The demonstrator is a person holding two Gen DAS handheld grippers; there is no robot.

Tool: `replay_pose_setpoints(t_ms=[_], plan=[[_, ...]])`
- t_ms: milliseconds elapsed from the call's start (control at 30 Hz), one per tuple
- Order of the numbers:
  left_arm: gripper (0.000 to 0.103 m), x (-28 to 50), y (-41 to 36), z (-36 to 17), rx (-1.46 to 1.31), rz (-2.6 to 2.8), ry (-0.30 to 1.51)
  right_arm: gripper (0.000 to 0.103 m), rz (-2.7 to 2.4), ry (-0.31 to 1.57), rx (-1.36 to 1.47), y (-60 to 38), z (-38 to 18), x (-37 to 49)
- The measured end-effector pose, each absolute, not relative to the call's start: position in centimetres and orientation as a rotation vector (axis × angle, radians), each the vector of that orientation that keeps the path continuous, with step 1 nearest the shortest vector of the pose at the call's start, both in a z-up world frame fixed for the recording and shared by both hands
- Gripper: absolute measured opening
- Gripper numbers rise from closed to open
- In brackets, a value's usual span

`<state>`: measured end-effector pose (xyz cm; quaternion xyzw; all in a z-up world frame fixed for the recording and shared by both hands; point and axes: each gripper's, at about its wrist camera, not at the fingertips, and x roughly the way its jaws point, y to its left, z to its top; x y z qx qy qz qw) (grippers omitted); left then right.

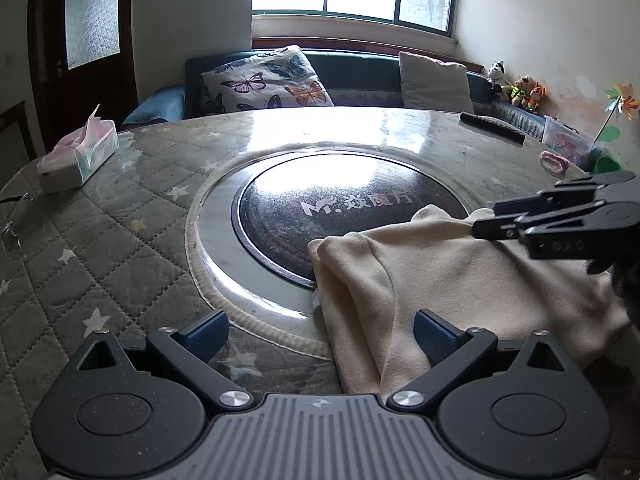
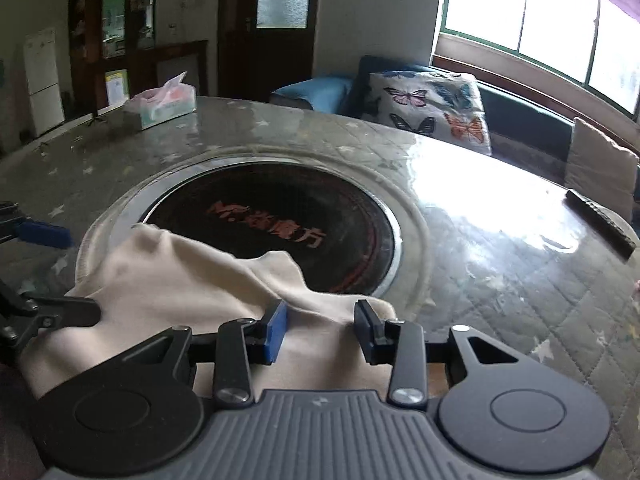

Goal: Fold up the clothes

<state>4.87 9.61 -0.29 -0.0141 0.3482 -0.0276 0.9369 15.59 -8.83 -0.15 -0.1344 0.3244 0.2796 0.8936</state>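
A cream fleece garment [image 1: 440, 280] lies partly folded on the round table, over the near right rim of the dark centre disc [image 1: 320, 216]. My left gripper [image 1: 320, 334] is open at the garment's near left edge, its right finger over the cloth. My right gripper [image 2: 322, 330] is open just above the garment [image 2: 180, 280], with cloth lying between and below its fingers. The right gripper shows from the side in the left wrist view [image 1: 520, 230], over the garment's right part. The left gripper's blue fingertip [image 2: 44, 234] shows at the left edge of the right wrist view.
The table has a quilted grey cover with stars [image 1: 100, 240] under clear plastic. A tissue box [image 1: 80, 152] stands at the far left. A dark remote [image 1: 492, 126] lies at the far right. A sofa with a butterfly cushion [image 1: 268, 80] is behind the table.
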Motion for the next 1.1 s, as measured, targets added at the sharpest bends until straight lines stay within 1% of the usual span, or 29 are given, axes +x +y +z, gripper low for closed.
replay_pose_setpoints(t_ms=[367, 567, 667, 733, 767, 800, 1100], plan=[[0.103, 4.3, 9.5, 1.2, -0.047, -0.056, 0.684, 0.038, 0.763, 0.616, -0.311, -8.9, 3.1, 9.9], [0.103, 4.1, 10.2, 2.1, -0.071, -0.028, 0.664, 0.039, 0.865, 0.629, -0.356, -7.9, 2.7, 7.0], [0.101, 4.2, 10.8, 2.3, -0.099, -0.003, 0.662, 0.039, 0.911, 0.630, -0.386, -7.1, 2.3, 5.6], [0.098, 4.4, 11.2, 2.2, -0.140, 0.001, 0.675, 0.039, 0.945, 0.628, -0.400, -6.4, 2.1, 4.8], [0.097, 4.4, 11.4, 2.2, -0.159, 0.002, 0.682, 0.043, 0.959, 0.627, -0.408, -6.1, 2.0, 4.4], [0.096, 4.5, 11.7, 2.1, -0.178, 0.005, 0.689, 0.044, 0.971, 0.622, -0.419, -5.7, 2.0, 4.1], [0.096, 4.7, 12.6, 2.3, -0.279, -0.013, 0.714, 0.044, 1.025, 0.546, -0.555, -1.8, 0.9, 1.8]])
